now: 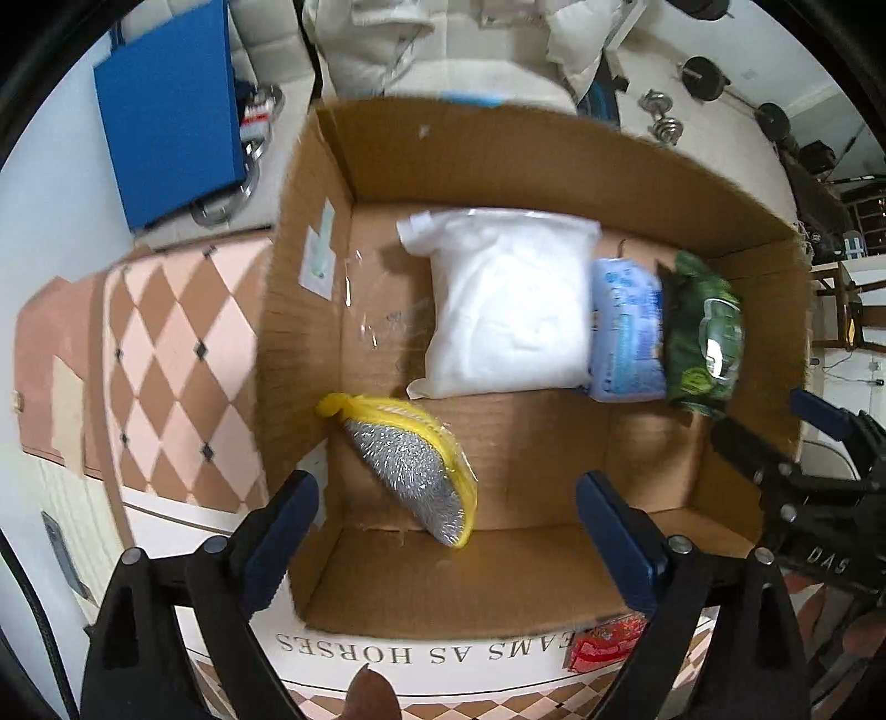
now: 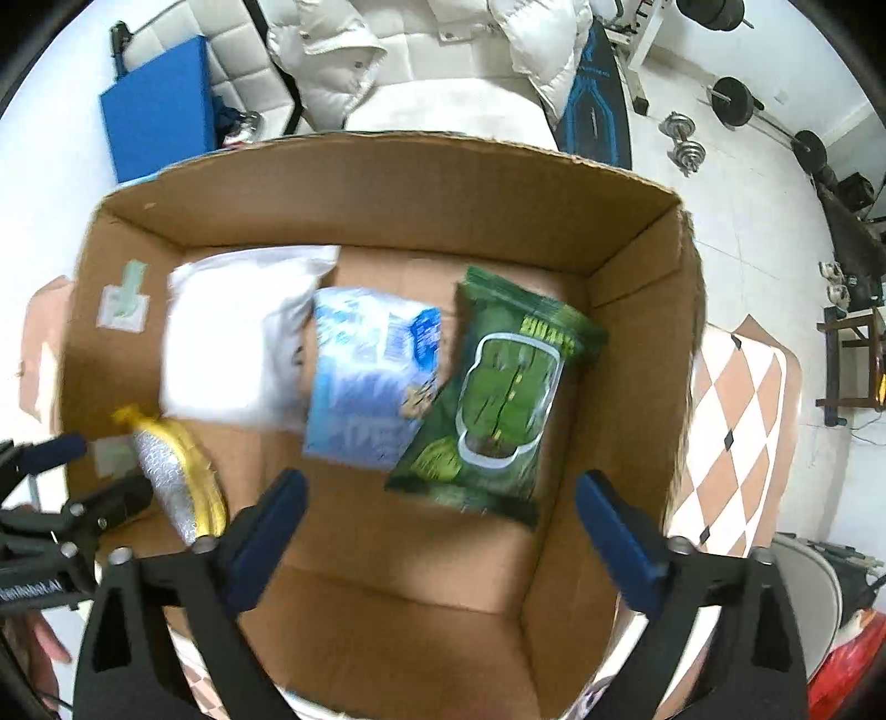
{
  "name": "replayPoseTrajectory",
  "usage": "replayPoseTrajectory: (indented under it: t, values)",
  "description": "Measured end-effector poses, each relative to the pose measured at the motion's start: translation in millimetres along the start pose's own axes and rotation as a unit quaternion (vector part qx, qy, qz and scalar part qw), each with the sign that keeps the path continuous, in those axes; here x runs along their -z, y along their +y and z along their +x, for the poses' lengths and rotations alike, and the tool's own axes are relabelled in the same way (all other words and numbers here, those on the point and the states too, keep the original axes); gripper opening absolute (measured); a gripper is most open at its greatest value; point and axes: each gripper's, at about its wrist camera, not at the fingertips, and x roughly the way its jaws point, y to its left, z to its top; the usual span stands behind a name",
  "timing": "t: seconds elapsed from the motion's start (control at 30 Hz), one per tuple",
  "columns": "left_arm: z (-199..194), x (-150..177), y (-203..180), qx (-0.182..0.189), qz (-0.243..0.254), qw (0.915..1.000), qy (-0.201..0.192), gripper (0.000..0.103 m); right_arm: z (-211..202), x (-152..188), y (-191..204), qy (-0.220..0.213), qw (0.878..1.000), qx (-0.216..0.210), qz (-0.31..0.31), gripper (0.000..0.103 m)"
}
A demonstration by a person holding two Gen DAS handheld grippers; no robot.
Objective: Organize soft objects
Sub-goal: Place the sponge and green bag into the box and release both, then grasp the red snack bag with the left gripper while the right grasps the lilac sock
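Observation:
An open cardboard box [image 1: 498, 160] [image 2: 387, 188] holds several soft packs. A white pillow-like pack [image 1: 509, 299] [image 2: 232, 354] lies at the back, a light blue pack [image 1: 626, 332] [image 2: 365, 382] beside it, then a green wipes pack [image 1: 703, 338] [image 2: 498, 387]. A silver scrubber in a yellow net bag [image 1: 415, 471] [image 2: 177, 476] rests near the box's left wall. My left gripper [image 1: 448, 531] hangs open above the scrubber, holding nothing. My right gripper [image 2: 443, 531] hangs open above the green pack, also with nothing between its fingers.
The box stands on a pink and brown diamond-patterned cloth [image 1: 166, 360] [image 2: 736, 421]. A blue pad [image 1: 166, 105], a white padded jacket [image 2: 421, 50] and dumbbells [image 2: 684, 141] lie on the white floor behind. A red packet [image 1: 609, 642] sits at the box's near edge.

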Motion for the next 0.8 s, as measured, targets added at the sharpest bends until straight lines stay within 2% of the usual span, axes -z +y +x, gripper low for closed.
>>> replayPoseTrajectory:
  t: [0.33, 0.47, 0.57, 0.7, 0.8]
  values:
    - [-42.1, 45.1, -12.6, 0.001, -0.006, 0.9975, -0.07, 0.096, -64.1, 66.8, 18.0, -0.062, 0.998, -0.015, 0.009, 0.103]
    - [-61.8, 71.4, -18.2, -0.01, -0.014, 0.9946, -0.103, 0.096, -90.0, 91.8, 20.9, -0.087, 0.996, -0.014, 0.012, 0.103]
    - [-73.1, 97.3, -28.6, -0.031, 0.0, 0.99, -0.137, 0.096, -108.1, 113.8, 14.7, -0.102, 0.994, -0.03, 0.018, 0.103]
    - [-64.7, 142.4, -62.0, -0.063, 0.079, 0.9806, -0.168, 0.096, -117.6, 156.5, -10.9, -0.111, 0.993, -0.027, 0.031, 0.103]
    - [-25.4, 180.8, -103.0, -0.091, 0.186, 0.9676, -0.144, 0.096, -106.9, 196.5, -44.2, -0.092, 0.995, 0.0, 0.043, 0.103]
